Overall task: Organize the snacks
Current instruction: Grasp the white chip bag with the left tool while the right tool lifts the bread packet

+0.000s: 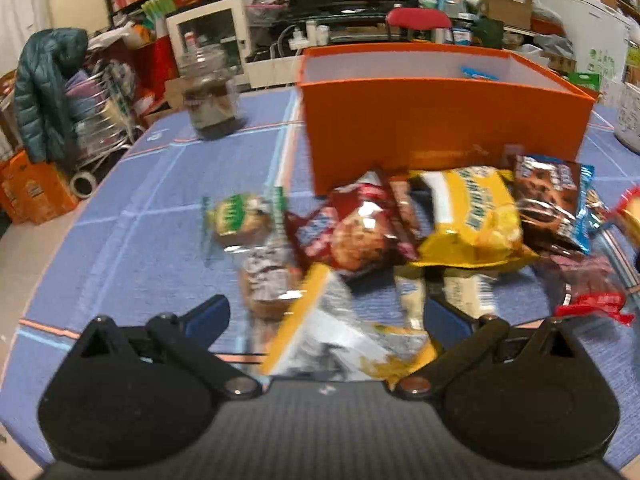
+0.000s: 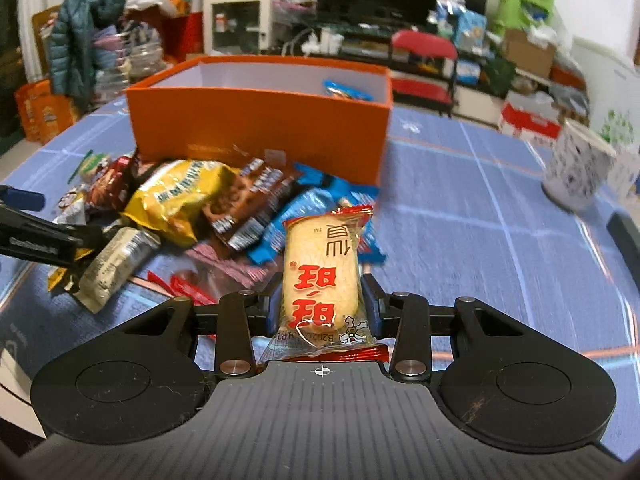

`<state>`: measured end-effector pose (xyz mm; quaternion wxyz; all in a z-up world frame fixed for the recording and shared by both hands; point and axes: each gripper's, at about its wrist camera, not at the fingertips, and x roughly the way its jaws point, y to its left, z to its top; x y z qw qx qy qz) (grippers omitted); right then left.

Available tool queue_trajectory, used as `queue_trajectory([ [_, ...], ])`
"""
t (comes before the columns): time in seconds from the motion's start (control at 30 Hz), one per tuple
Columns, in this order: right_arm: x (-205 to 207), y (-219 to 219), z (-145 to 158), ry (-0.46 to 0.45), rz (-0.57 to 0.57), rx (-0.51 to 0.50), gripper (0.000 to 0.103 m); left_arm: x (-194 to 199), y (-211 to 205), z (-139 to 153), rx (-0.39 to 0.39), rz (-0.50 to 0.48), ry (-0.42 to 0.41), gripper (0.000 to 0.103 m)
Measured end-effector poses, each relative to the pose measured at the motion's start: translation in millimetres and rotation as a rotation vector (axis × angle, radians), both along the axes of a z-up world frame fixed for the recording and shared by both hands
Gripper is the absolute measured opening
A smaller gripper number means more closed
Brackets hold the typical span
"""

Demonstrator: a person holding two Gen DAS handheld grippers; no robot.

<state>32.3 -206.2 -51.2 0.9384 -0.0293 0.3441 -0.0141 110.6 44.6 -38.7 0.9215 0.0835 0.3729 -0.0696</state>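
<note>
My right gripper (image 2: 322, 296) is shut on a rice cracker packet (image 2: 320, 276), clear with red print, which stands up between the pads above the blue tablecloth. Beyond it stands an orange box (image 2: 256, 128) with a blue packet (image 2: 346, 90) inside. A pile of snacks lies in front of the box: a yellow bag (image 1: 472, 212), a red cookie packet (image 1: 352, 232), a green packet (image 1: 240, 216) and a brown cookie packet (image 1: 548, 200). My left gripper (image 1: 326, 316) is open low over the pile. A silver and yellow packet (image 1: 332, 332) lies between its wide-apart fingers, untouched by the pads.
A glass jar (image 1: 210, 96) stands on the table left of the orange box (image 1: 440, 128). A patterned paper cup (image 2: 576, 168) stands at the table's right side. A red chair (image 2: 424, 46) and cluttered shelves lie beyond the table. Bare tablecloth (image 2: 480, 232) stretches right of the pile.
</note>
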Motion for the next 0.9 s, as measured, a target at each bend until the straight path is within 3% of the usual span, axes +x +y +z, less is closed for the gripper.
queue_trajectory([
  [0.27, 1, -1, -3, 0.014, -0.024, 0.029, 0.023, -15, 37, 0, -0.207, 0.234, 0.081, 0.103],
  [0.6, 6, 4, -11, 0.038, -0.020, 0.007, 0.023, -9, 18, -13, -0.207, 0.292, 0.110, 0.102],
  [0.7, 5, -1, -11, 0.037, -0.036, 0.012, 0.023, -8, 21, -13, -0.210, 0.326, 0.107, 0.092],
  [0.8, 5, -2, -11, 0.035, -0.042, 0.016, 0.023, -5, 20, -11, -0.205, 0.312, 0.097, 0.075],
  [0.87, 5, -2, -12, 0.047, -0.038, 0.030, 0.023, -6, 20, -10, -0.201, 0.294, 0.094, 0.070],
  [0.9, 5, -1, -13, 0.053, -0.037, 0.034, 0.023, -6, 20, -10, -0.205, 0.279, 0.093, 0.057],
])
